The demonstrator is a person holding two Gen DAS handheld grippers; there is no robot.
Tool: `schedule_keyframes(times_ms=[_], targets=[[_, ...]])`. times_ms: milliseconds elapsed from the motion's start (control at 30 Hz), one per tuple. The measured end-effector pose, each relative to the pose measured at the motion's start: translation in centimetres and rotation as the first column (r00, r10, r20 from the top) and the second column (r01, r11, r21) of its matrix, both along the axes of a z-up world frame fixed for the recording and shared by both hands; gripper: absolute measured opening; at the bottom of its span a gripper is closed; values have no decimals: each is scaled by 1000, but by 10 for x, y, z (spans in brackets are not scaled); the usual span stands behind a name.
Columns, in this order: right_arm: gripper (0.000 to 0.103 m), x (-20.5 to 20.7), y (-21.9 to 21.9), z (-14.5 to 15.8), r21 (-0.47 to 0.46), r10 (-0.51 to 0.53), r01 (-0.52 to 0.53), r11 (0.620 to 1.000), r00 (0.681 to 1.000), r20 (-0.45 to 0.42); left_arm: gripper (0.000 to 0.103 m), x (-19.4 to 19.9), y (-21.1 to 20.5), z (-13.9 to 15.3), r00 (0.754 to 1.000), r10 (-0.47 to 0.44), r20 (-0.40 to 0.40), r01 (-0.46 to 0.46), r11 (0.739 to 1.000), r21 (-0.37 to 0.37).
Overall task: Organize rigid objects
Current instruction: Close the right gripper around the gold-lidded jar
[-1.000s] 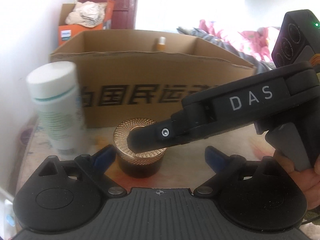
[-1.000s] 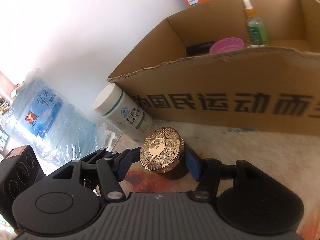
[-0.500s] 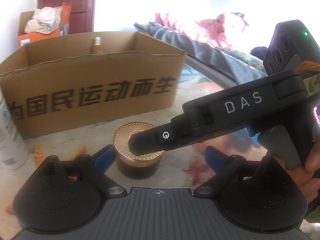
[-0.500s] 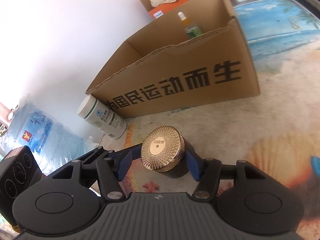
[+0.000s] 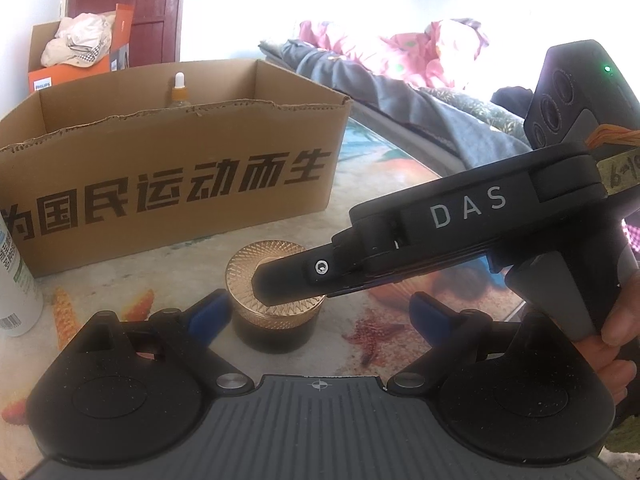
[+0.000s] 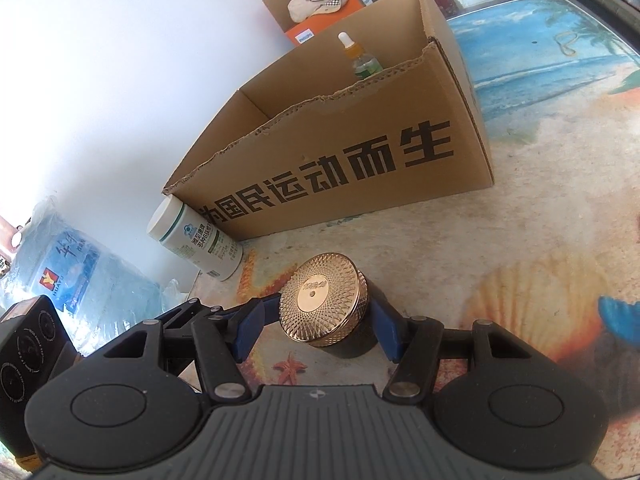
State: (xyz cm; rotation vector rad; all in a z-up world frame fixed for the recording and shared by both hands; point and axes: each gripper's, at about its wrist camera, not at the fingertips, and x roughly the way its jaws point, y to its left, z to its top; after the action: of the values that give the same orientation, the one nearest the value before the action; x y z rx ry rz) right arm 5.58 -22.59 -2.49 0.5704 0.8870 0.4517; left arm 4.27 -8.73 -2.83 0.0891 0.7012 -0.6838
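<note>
- Beach-print tablecloth (image 6: 560, 184) with shells and starfish covers the table, white wall behind.
- Dark jar with a gold patterned lid (image 6: 324, 300) sits right between the blue pads of the right gripper (image 6: 320, 320), which is clamped on it at about half width.
- Left gripper (image 5: 316, 312) is spread wide, holding nothing; the jar stands just ahead of it, closer to its left pad.
- Further ahead of both: cardboard box (image 6: 340, 160) with a dropper bottle (image 6: 360, 60) inside.
- White supplement bottle (image 6: 196, 240) stands at the box's left corner.
</note>
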Motion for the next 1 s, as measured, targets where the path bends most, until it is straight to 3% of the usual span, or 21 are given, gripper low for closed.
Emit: schedule_keyframes(times_ms=[1000], targets=[[64, -5, -6, -1, 0, -26, 26, 1000, 1000, -2, 97, -7, -6, -1, 1000, -18, -3, 18, 1000, -3]])
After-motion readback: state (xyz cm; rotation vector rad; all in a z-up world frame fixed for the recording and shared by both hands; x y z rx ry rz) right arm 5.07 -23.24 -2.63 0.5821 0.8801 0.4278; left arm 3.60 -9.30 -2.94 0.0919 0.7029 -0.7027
